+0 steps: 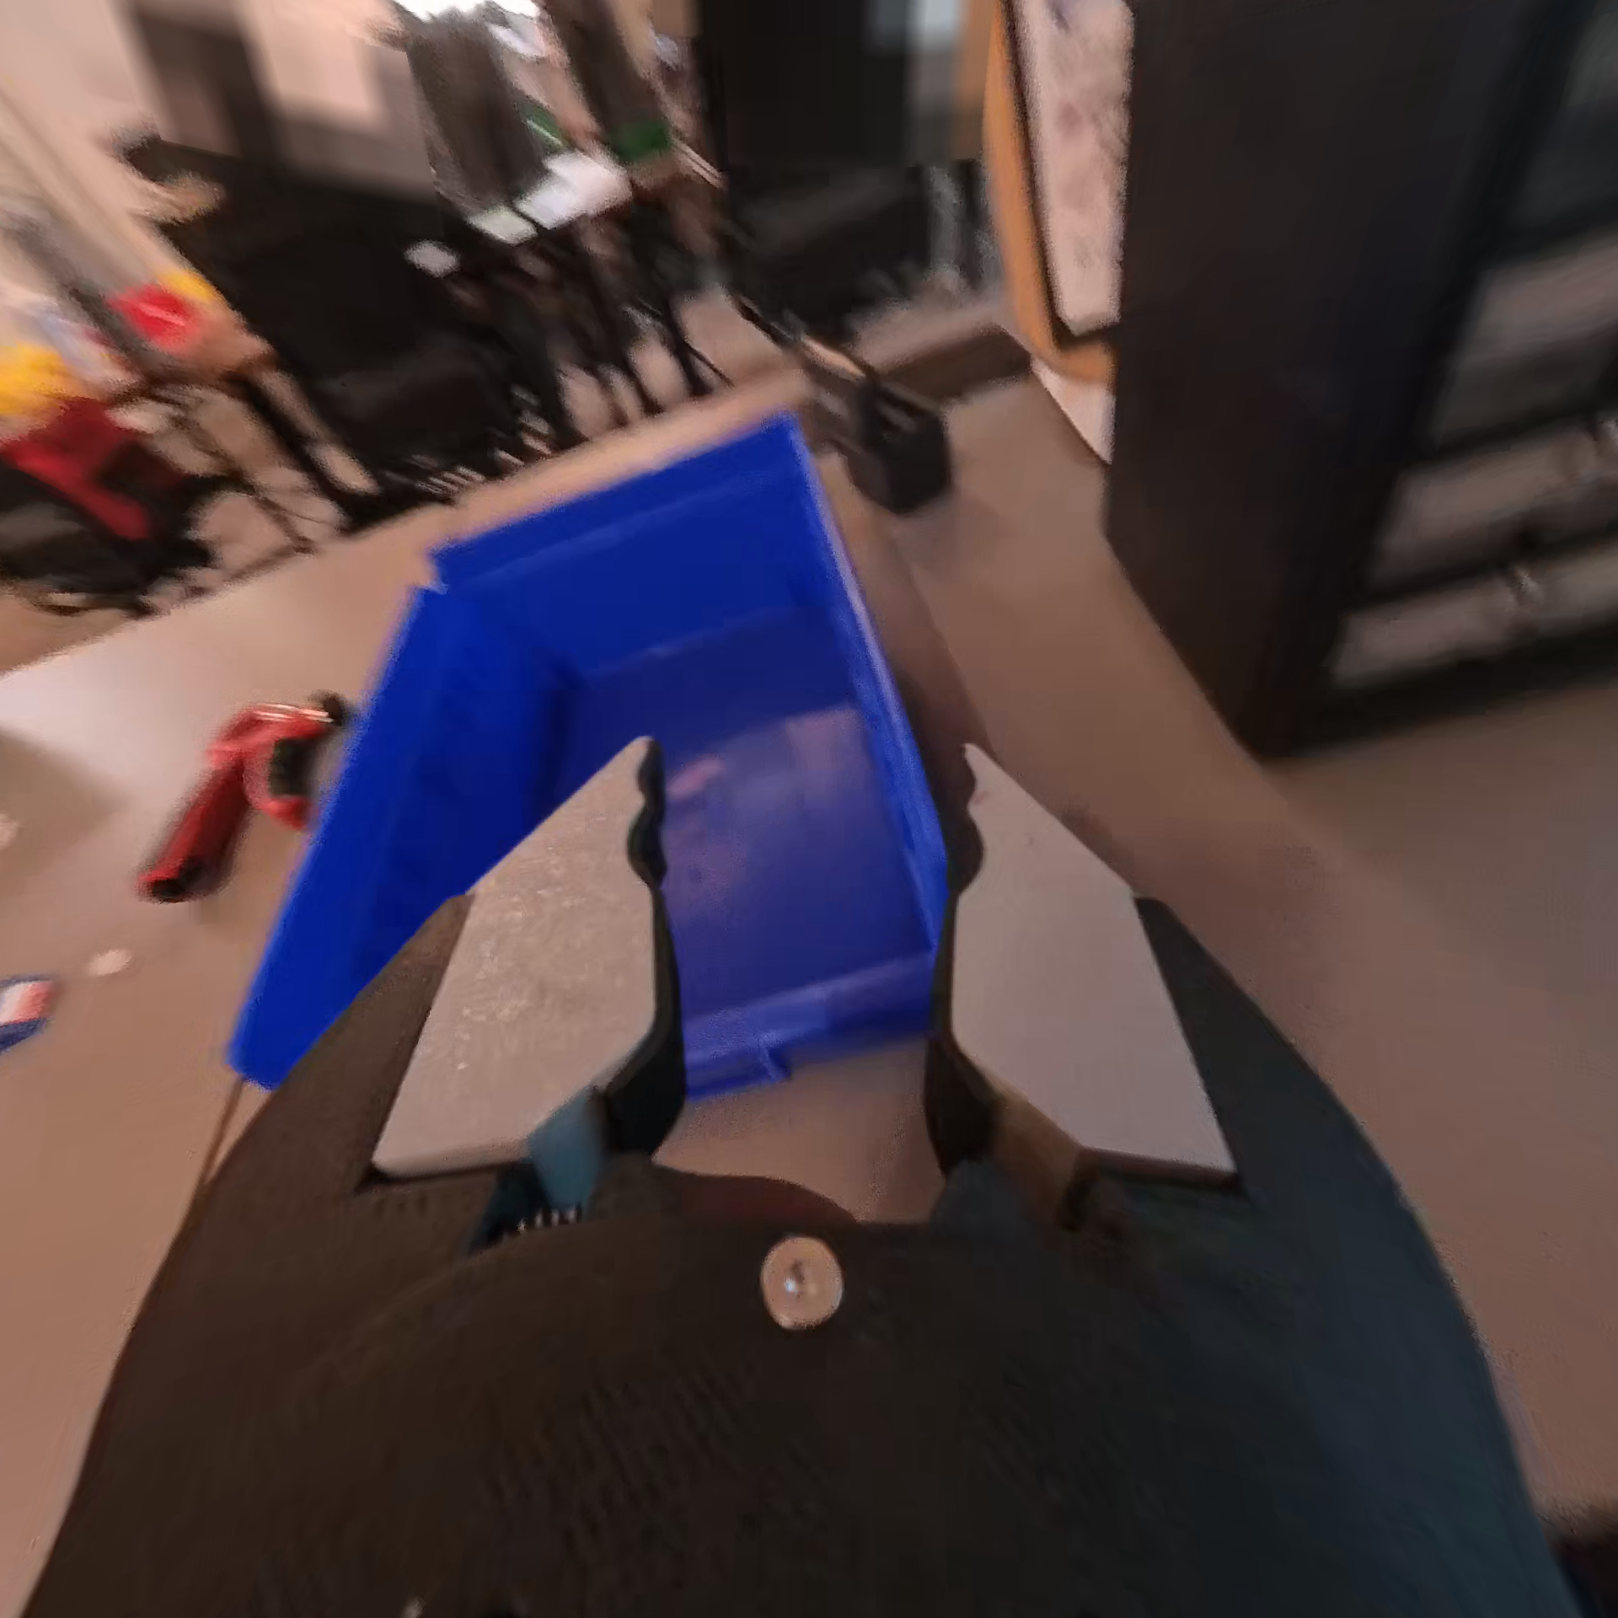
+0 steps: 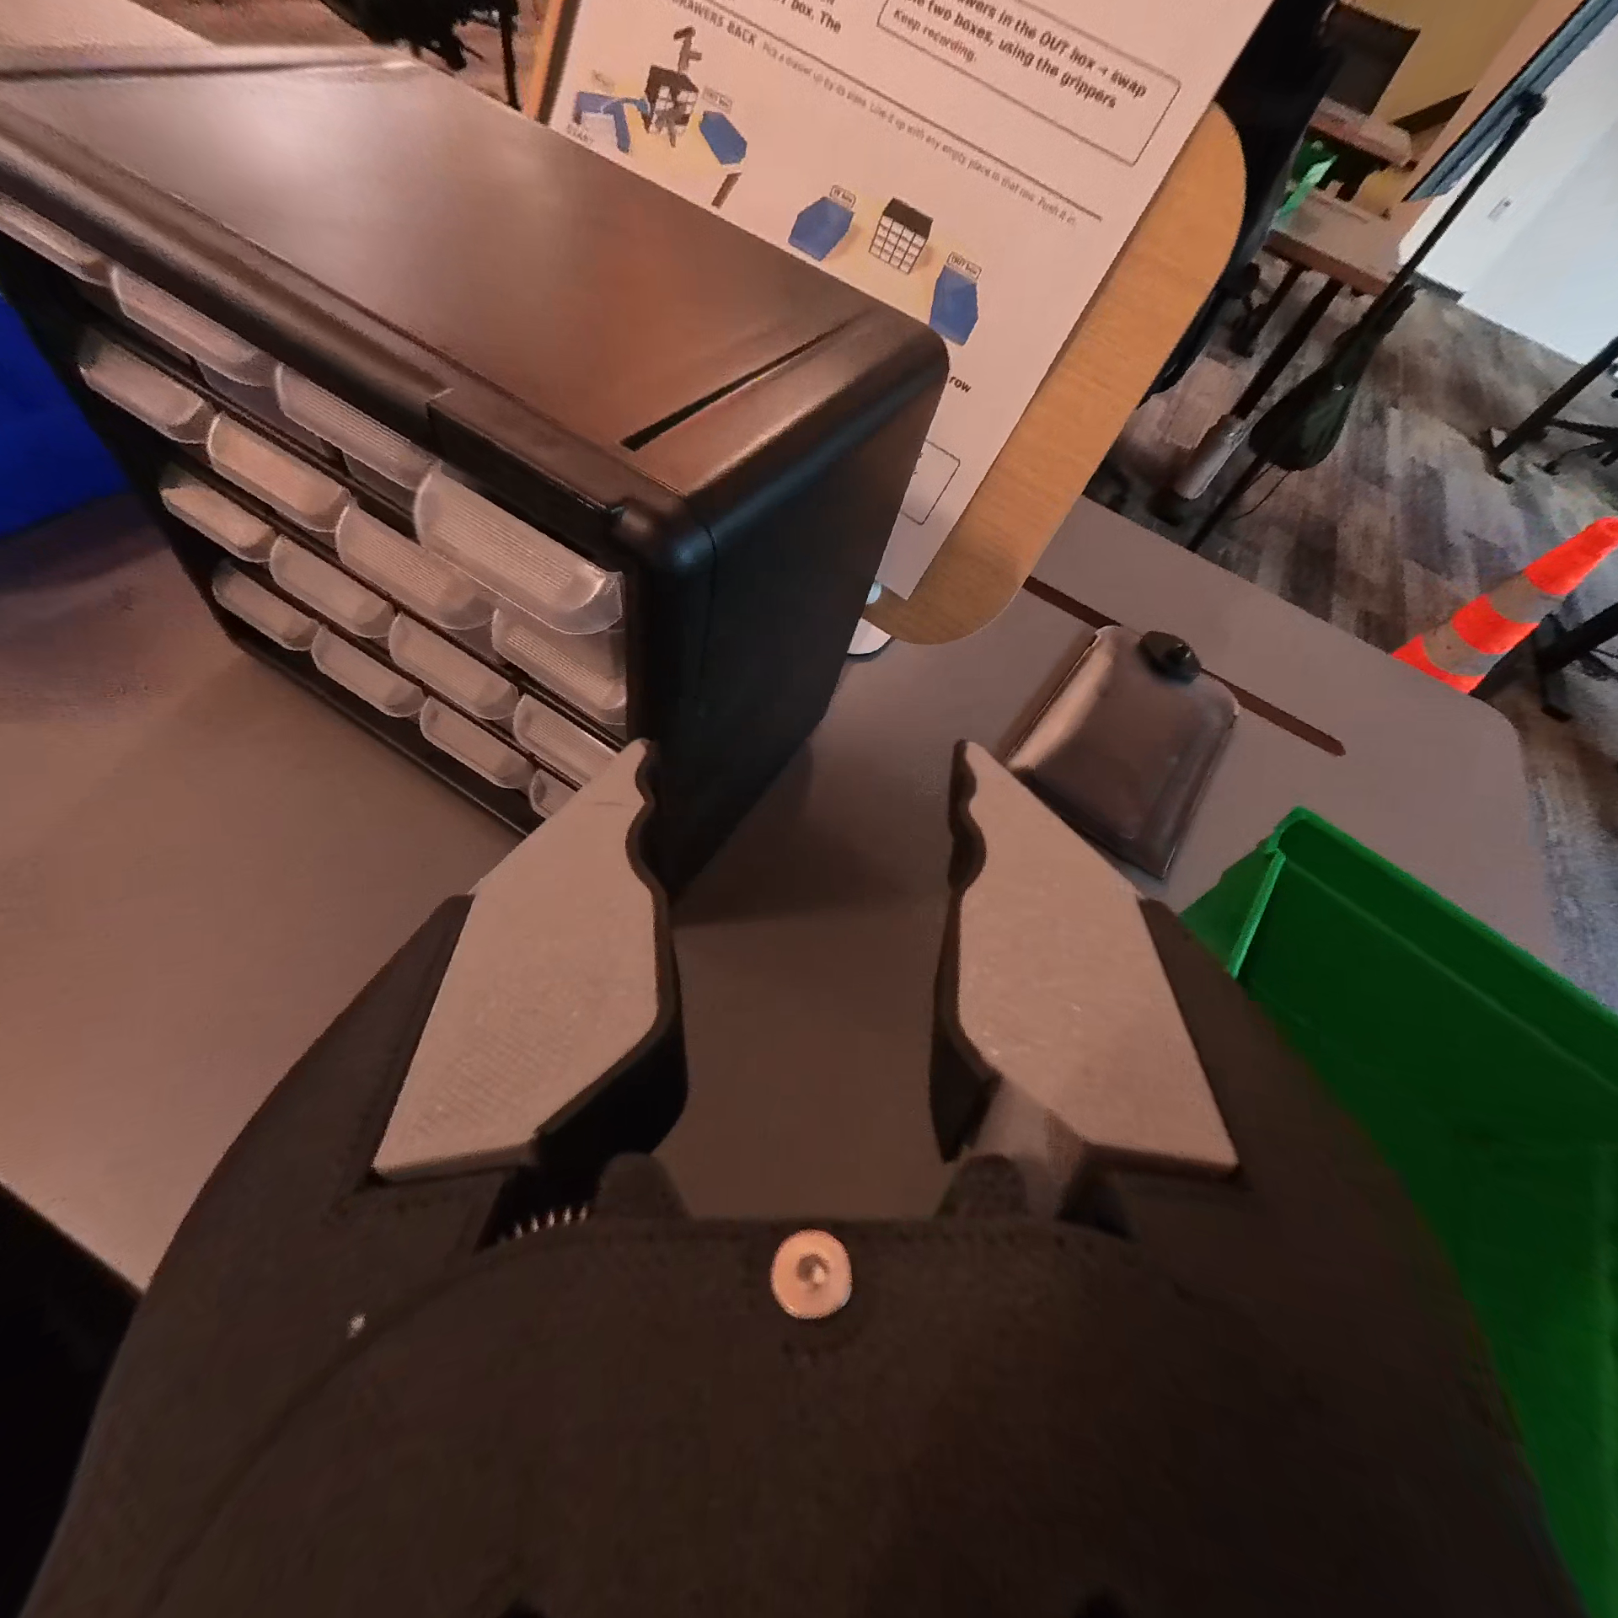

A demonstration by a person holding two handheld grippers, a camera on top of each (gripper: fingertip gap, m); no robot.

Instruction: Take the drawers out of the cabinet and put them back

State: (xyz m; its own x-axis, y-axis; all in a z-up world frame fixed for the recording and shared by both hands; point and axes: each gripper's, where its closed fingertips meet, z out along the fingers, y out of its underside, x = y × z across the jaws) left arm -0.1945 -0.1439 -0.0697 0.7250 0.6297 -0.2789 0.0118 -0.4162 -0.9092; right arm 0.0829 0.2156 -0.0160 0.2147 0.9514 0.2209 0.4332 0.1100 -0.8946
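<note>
A black cabinet (image 2: 543,350) with several clear drawers (image 2: 517,552) stands on the grey table; all drawers I see are pushed in. It also shows at the right of the blurred left wrist view (image 1: 1313,438). My left gripper (image 1: 805,762) is open and empty above a blue bin (image 1: 700,700), which looks empty. My right gripper (image 2: 801,770) is open and empty, just right of the cabinet's front right corner, above the table.
A green bin (image 2: 1418,1051) sits at the right. A dark table-mounted pad with a knob (image 2: 1129,744) lies ahead. An instruction board (image 2: 919,219) on a wooden stand is behind the cabinet. A red tool (image 1: 236,788) lies left of the blue bin.
</note>
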